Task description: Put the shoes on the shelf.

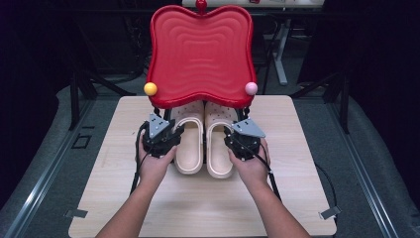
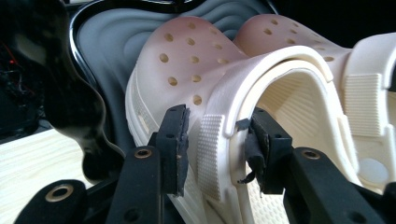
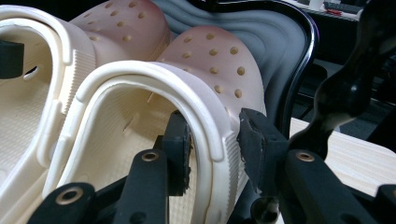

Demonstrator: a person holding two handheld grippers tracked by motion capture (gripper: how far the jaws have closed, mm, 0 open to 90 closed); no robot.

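Note:
Two cream perforated clogs stand side by side on the wooden table (image 1: 198, 203), toes tucked under a red wavy tray (image 1: 200, 54). My left gripper (image 1: 172, 131) straddles the outer side wall of the left clog (image 1: 189, 144). In the left gripper view the left gripper (image 2: 217, 126) is open, with slim gaps between its pads and the wall of the left clog (image 2: 187, 60). My right gripper (image 1: 232, 132) straddles the outer wall of the right clog (image 1: 219, 148). In the right gripper view the right gripper (image 3: 215, 126) has one jaw inside the right clog (image 3: 210, 60) and one outside, not pressing.
The red tray stands tilted over the table's far half on a dark stand, with a yellow ball (image 1: 150, 89) and a pink ball (image 1: 251, 88) at its lower corners. Its grey underside (image 2: 112, 42) hangs close above the clog toes. Dark frames and cables lie beyond the table.

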